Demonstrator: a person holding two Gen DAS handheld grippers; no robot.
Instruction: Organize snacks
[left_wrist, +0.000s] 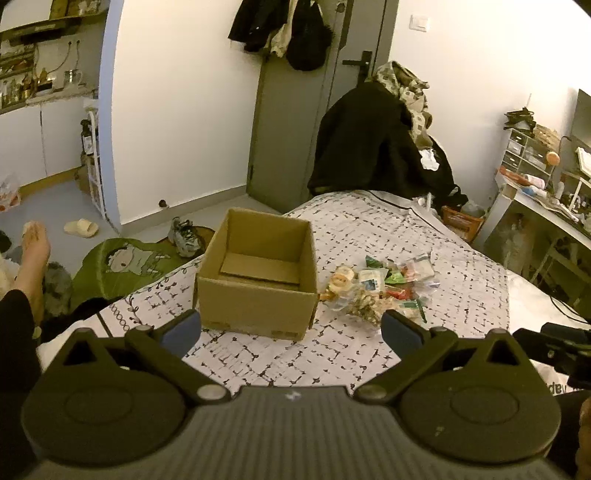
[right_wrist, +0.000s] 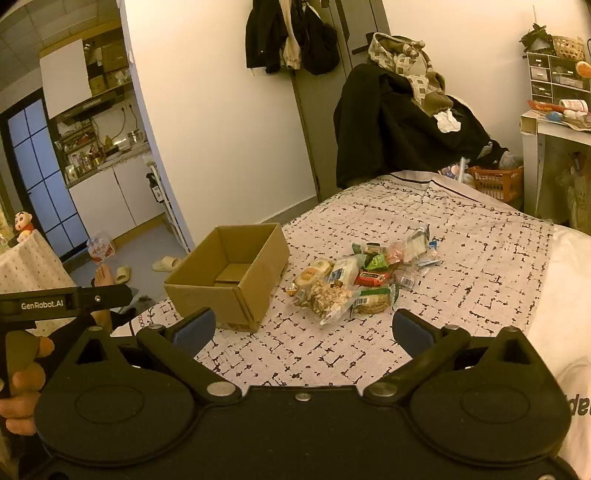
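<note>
A heap of small plastic-wrapped snack packets (right_wrist: 364, 277) is seen lying on the bed covered with a white, black-patterned quilt (right_wrist: 461, 266), just to the right of an open, empty brown cardboard box (right_wrist: 231, 273) with which it is not in contact. Both the left hand-held gripper (left_wrist: 291, 328) and the right hand-held gripper (right_wrist: 301, 326) are held spread wide with nothing between the blue-padded fingers, on the near side of the box and the heap.

The packets are judged to be light, soft and crinkly, with slippery film that would deform under pressure. The clear bag of pale brown crisp pieces (right_wrist: 328, 301) at the near edge of the heap and the round biscuits in clear wrap (right_wrist: 314, 273) are judged fragile, so a light pinch on a sealed end or seam is advised rather than across the contents. The red rectangular bar packet (right_wrist: 373, 278) is judged stiffer and could be taken across its narrow width. Since the packets overlap, neighbours may be dragged along.
</note>
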